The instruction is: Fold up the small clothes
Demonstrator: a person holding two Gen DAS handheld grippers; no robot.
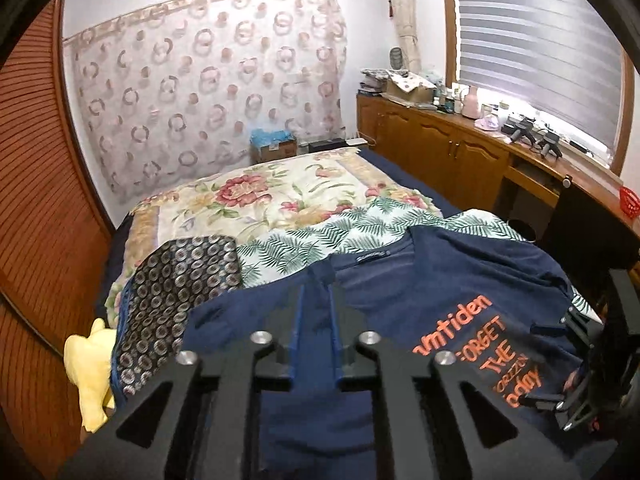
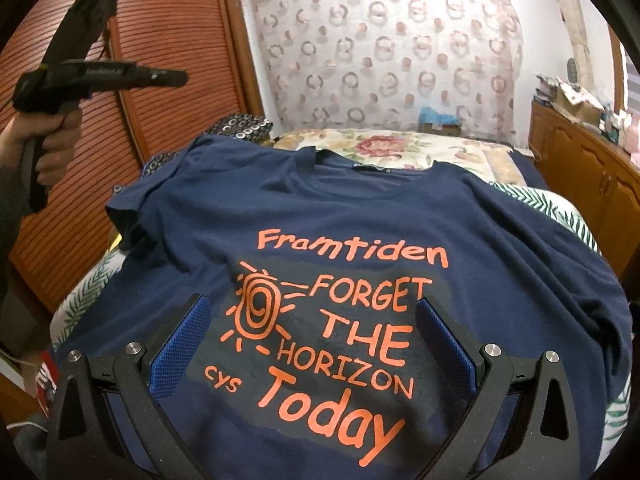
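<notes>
A navy T-shirt [image 2: 340, 208] with orange print lies spread face up on the bed, collar away from me. My right gripper [image 2: 312, 320] is open, its blue pads wide apart just above the print. My left gripper [image 1: 318, 300] has its blue pads close together with a fold of the navy T-shirt [image 1: 420, 280] between them, near the left shoulder. In the right wrist view the left gripper's handle shows in a hand at the upper left; its tips are out of that view.
A floral quilt [image 1: 280, 196] covers the far bed. A leaf-print cloth [image 1: 320, 240] and a circle-patterned cloth [image 1: 180, 280] lie under and beside the shirt. A yellow soft toy [image 1: 90, 364] sits at the left edge. Wooden cabinets [image 1: 440, 140] line the right; a slatted door [image 2: 168, 40] stands left.
</notes>
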